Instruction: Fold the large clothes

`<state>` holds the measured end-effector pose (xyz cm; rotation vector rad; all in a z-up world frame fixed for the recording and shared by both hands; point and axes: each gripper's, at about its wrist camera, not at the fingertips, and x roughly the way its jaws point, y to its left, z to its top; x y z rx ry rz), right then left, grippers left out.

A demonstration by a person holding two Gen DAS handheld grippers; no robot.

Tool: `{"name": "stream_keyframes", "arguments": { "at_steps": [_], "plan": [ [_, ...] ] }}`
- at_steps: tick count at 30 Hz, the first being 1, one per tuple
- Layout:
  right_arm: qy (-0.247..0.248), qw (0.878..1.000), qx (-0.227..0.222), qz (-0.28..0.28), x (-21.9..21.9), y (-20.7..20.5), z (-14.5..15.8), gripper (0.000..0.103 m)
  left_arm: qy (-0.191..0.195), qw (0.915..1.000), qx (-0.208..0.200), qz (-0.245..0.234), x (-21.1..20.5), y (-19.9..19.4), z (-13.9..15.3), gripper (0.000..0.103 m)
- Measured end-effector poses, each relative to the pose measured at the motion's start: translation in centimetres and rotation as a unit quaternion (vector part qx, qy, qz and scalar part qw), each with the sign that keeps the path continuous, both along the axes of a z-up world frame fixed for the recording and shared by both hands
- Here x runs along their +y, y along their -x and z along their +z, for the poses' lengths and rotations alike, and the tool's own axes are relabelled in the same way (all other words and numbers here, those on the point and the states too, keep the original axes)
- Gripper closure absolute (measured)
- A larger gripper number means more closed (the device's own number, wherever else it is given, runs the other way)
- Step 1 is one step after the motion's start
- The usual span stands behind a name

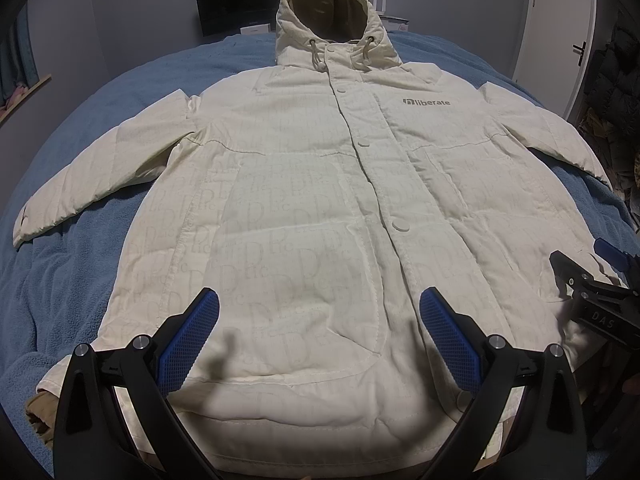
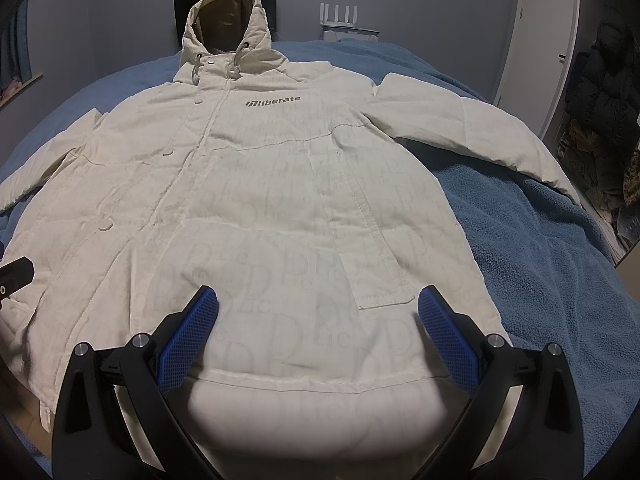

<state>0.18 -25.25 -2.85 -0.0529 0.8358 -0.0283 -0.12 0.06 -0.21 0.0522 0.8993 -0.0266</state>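
A large cream hooded coat (image 1: 304, 184) with a grey "liberate" logo lies flat and face up on a blue blanket (image 1: 80, 264), snaps closed, both sleeves spread out. It also shows in the right wrist view (image 2: 280, 200). My left gripper (image 1: 318, 312) is open and empty, hovering over the coat's lower left front near the hem. My right gripper (image 2: 318, 312) is open and empty over the lower right front by a pocket flap (image 2: 384, 300). The right gripper also shows at the right edge of the left wrist view (image 1: 592, 288).
The blue blanket (image 2: 540, 248) covers the bed around the coat. A dark monitor (image 1: 236, 4) and a white router (image 2: 340, 16) stand behind the hood. A white door (image 2: 540, 40) and a pile of dark clothes (image 2: 600, 92) are at the right.
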Motion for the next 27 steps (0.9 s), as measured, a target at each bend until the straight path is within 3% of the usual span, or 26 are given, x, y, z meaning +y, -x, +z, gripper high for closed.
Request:
{"name": "stream_keyframes", "arguments": {
  "at_steps": [27],
  "plan": [
    [0.0, 1.0, 0.003, 0.0, -0.12, -0.11, -0.61, 0.006, 0.0, 1.0, 0.002, 0.001, -0.18, 0.21, -0.56, 0.006]
  ]
}}
